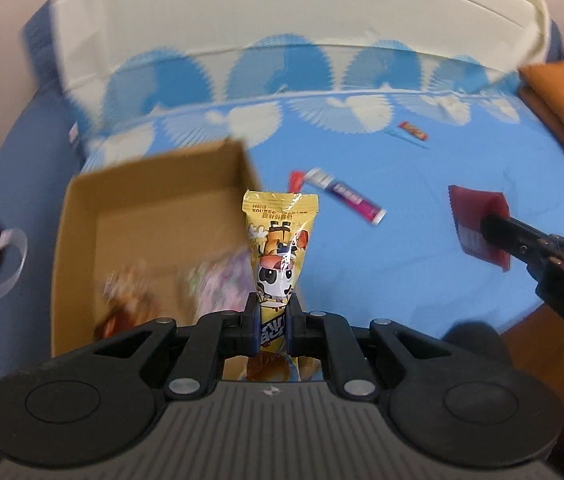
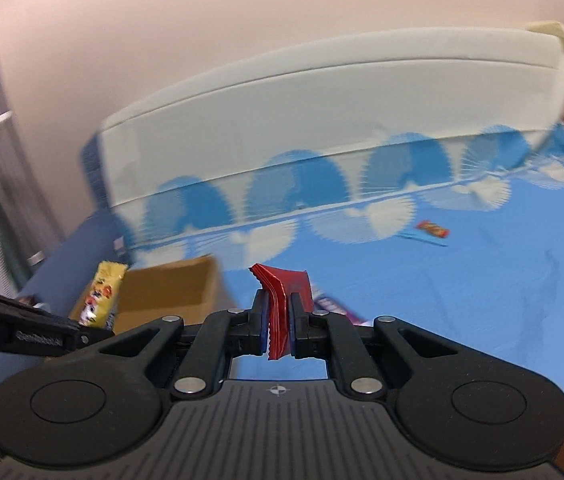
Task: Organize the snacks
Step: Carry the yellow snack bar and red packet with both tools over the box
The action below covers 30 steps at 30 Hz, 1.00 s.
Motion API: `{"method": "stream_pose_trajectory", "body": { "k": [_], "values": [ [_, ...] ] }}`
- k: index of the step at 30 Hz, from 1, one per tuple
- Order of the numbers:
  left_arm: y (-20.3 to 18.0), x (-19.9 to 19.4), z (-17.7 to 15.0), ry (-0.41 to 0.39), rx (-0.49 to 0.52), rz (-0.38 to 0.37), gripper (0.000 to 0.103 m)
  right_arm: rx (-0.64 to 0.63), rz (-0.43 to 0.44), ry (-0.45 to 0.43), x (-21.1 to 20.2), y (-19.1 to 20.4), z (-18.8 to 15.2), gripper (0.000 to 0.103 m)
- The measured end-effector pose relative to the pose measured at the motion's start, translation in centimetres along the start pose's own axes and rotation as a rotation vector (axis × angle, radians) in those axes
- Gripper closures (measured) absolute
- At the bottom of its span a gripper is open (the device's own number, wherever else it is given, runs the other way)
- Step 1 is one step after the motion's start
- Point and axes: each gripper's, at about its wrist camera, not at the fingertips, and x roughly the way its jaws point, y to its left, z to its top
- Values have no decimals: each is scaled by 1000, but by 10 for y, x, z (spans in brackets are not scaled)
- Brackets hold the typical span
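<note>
between left tongs (image 1: 273, 316), yellow cartoon-printed snack packet (image 1: 279, 240)

even indoor light | motion blur | fisheye-bent edges | dark corners

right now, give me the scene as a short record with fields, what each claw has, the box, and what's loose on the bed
left claw: shut on yellow snack packet, held upright
right claw: shut on red packet
cardboard box: open, on blue bedsheet, blurred snacks inside
loose on bed: purple bar, small red bar farther back
right edge: orange cushion
back: white mattress
</note>
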Motion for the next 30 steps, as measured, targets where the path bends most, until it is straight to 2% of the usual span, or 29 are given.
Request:
{"method": "stream_pose_trajectory", "body": {
  "k": [5,12,30],
  "values": [
    [37,-24,-45,3,-118,8,91,-61,70,48,-15,47,-16,93],
    [62,-48,-81,-37,-144,30,91,-155,129,93,-30,100,-35,93],
    [80,-62,-90,-93,-192,17,91,-234,129,89,-39,127,-36,93]
  ]
}}
